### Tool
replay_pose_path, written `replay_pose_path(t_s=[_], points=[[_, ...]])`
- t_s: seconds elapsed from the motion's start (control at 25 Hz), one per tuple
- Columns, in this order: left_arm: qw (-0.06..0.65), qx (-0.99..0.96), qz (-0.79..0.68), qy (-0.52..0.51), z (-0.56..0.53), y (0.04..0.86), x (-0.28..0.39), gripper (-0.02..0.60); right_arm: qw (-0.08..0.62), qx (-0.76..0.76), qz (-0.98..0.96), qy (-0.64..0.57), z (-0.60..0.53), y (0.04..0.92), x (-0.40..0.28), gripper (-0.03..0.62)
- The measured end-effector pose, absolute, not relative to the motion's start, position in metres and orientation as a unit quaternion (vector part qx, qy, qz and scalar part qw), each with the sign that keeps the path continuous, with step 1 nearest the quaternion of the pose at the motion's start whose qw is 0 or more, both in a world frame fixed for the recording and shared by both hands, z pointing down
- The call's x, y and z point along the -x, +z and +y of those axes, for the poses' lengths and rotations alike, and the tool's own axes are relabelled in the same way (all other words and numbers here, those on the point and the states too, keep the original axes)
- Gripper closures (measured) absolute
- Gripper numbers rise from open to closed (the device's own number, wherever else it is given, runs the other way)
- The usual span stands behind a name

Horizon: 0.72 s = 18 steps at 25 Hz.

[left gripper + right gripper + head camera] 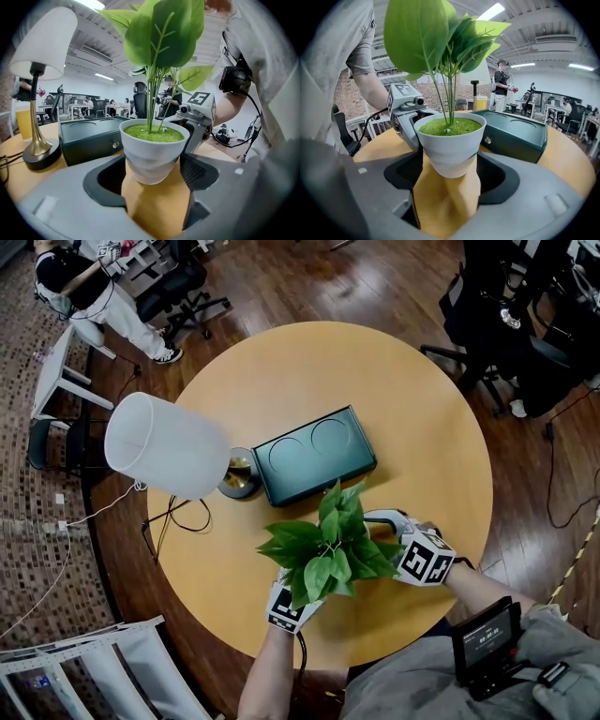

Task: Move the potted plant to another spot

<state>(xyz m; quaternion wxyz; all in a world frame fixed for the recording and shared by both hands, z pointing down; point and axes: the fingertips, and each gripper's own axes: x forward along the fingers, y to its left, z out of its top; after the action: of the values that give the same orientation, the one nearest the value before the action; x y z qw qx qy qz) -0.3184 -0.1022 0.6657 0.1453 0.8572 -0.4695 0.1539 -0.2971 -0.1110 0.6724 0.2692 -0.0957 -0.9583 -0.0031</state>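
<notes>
As things stood while I watched: the potted plant (328,545) sat upright on the round wooden table (412,427), toward the edge nearest the person, with a gripper on each of two opposite sides.
Pot: white and tapering toward its foot, with green moss-like fill up to the rim; thin stems and broad leaves rose from the middle.
Left gripper (298,594): it reached in from the person's side, low over the tabletop. Its jaws were spread wide, one on each side of the pot's lower half, with the pot right at their tips. I saw no squeeze on the pot, so I took the jaws as not gripping.
Right gripper (394,538): it faced the left one across the pot. Its jaws were likewise wide apart and flanked the pot's narrow foot, close beside its wall (whether a pad quite touched I could not tell). It had no hold on the pot either.
Pot against grippers: it stood between both pairs of jaws at once, its foot on the table, its leaves overhanging both grippers in the head view.
Dark green case (314,454): it lay flat just beyond the plant, near the table's middle, apart from the pot.
Lamp (169,446): it had a white shade, and its brass foot (239,474) stood just beside the case's left end.
Black device (487,643): it was strapped on the person's right forearm.
</notes>
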Motion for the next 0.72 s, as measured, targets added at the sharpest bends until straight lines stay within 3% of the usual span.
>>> replay_pose_path(t_s=[0.72], points=[[0.065, -0.878, -0.448, 0.155, -0.111, 0.539, 0.283, 0.218, 0.228, 0.039, -0.971, -0.057, -0.119, 0.548, 0.261, 0.252]])
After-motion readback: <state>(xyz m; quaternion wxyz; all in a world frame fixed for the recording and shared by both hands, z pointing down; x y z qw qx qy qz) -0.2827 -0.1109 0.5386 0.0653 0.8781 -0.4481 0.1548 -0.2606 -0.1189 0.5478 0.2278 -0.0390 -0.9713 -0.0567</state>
